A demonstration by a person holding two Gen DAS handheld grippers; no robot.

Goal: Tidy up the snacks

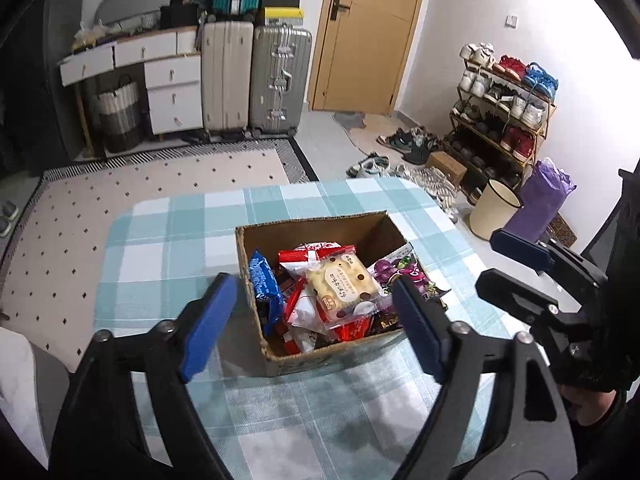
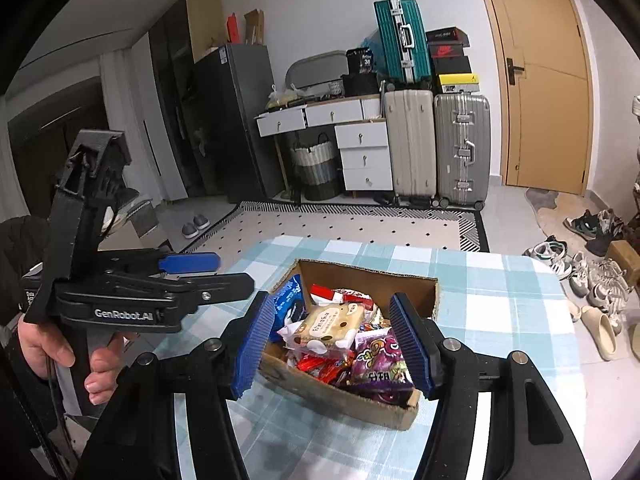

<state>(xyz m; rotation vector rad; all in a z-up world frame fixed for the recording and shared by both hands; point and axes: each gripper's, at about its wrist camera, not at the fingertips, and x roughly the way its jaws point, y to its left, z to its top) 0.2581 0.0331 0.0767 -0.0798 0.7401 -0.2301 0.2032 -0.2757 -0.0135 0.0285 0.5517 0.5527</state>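
Note:
A cardboard box (image 1: 256, 320) stands on the checked table and also shows in the right wrist view (image 2: 340, 398). It holds several snack packs: a cream biscuit pack (image 1: 342, 284) on top, a blue pack (image 1: 264, 284), red packs (image 1: 304, 256) and a purple pack (image 1: 402, 270). The biscuit pack (image 2: 332, 322) and purple pack (image 2: 380, 364) show in the right wrist view too. My left gripper (image 1: 312, 324) is open and empty, above the box's near side. My right gripper (image 2: 334, 346) is open and empty over the box, and it shows at the right of the left wrist view (image 1: 516, 264).
The table with the blue checked cloth (image 1: 160, 240) ends a little beyond the box. Beyond it are a dotted rug (image 1: 160, 176), suitcases (image 1: 256, 80), white drawers (image 1: 172, 92), a shoe rack (image 1: 504, 108), a cream bin (image 1: 494, 208) and loose shoes (image 2: 580, 272) on the floor.

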